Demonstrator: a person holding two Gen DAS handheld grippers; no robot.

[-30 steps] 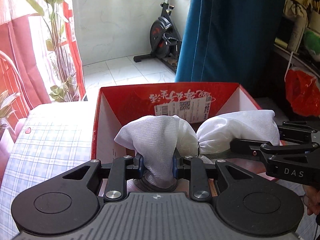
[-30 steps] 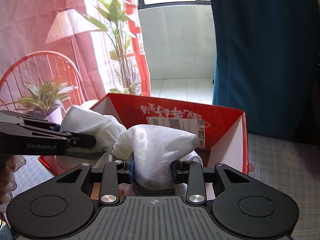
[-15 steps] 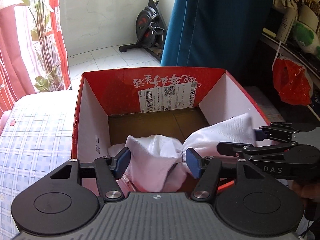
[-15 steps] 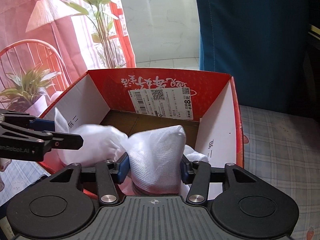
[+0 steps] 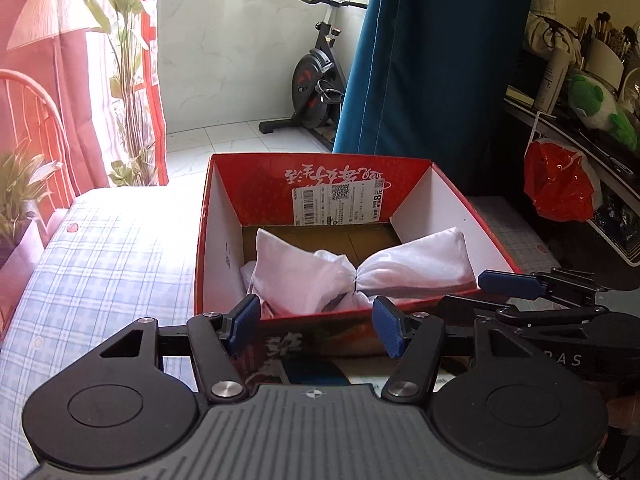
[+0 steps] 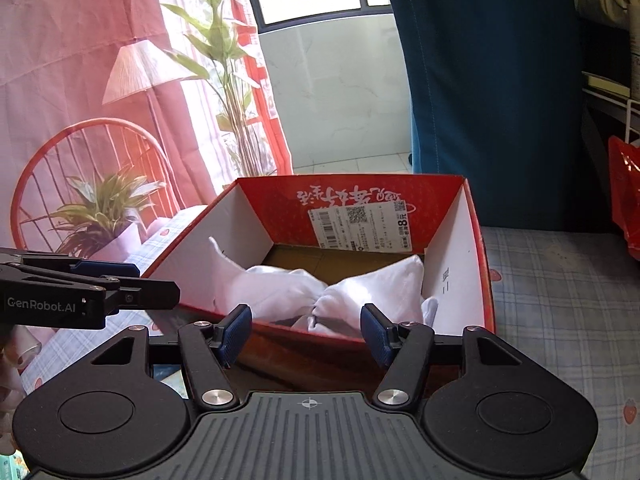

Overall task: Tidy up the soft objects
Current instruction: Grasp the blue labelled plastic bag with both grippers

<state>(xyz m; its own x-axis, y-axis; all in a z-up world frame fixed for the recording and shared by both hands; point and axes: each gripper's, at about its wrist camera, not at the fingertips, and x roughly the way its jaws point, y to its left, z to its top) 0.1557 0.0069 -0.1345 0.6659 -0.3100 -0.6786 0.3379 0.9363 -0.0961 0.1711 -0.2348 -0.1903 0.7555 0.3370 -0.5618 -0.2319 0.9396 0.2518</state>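
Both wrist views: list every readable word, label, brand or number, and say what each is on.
"GenRobot.AI": side of the left tool, seen in the right wrist view.
"8": large digit, upside down, on the white shipping label on the red box.
"AS": partial lettering on the right tool; earlier letters hidden.
White inverted script on the box's far wall: not legible to me.
Barcode, QR code and fine label print: too small.

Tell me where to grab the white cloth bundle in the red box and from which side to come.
Grip the white cloth bundle at its pinched waist, where the two puffed halves meet: likely the narrowest part and easiest to close on. Come from above, over the red box's near rim, since its walls block the sides. Both the left gripper and right gripper are empty.
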